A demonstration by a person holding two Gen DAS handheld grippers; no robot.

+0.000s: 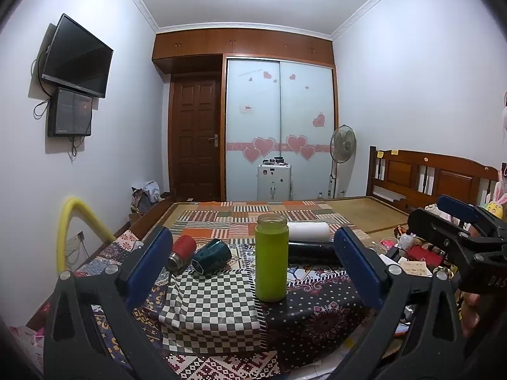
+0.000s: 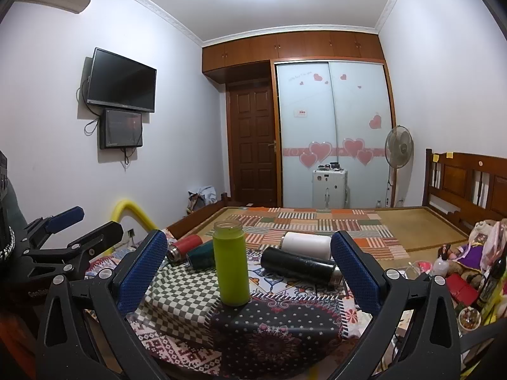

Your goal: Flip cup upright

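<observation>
A lime-green cup stands upright, mouth up and uncapped, on the patchwork cloth; it also shows in the right wrist view. Around it lie cups on their sides: a red flask, a teal cup, a black flask and a white cup. My left gripper is open and empty, its blue pads either side of the green cup, short of it. My right gripper is open and empty, also held back from the cups.
The cups rest on a patterned cloth over a bed. A yellow foam rail stands at the left. Clutter and toys lie at the right by the wooden headboard. A fan and white case stand by the wardrobe.
</observation>
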